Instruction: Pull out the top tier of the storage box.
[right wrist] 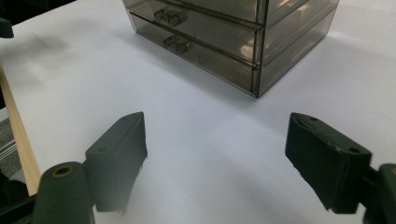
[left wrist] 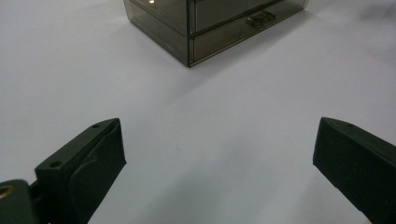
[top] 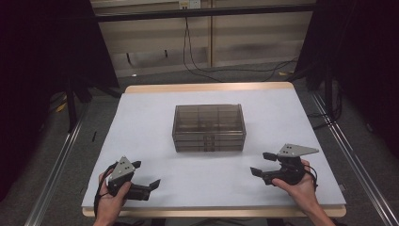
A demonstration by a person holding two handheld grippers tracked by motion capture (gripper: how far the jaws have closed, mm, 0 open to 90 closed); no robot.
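A smoky, see-through plastic drawer box (top: 209, 127) stands in the middle of the white table cover, its drawer fronts and small handles facing the person. Near the front left, a hand holds my left gripper (top: 147, 174), open, jaws pointing right and toward the box. In the left gripper view its jaws stand wide apart over bare cover, with the box's corner (left wrist: 189, 35) ahead. My right gripper (top: 263, 164) is held at the front right, open, jaws pointing left. The right gripper view has the box (right wrist: 243, 42) ahead, with nothing between the jaws.
The white cover lies on a wooden table (top: 207, 87) whose edge shows at the back and front. Black stands and dark curtains flank the table. Cables (top: 202, 66) trail on the floor behind it.
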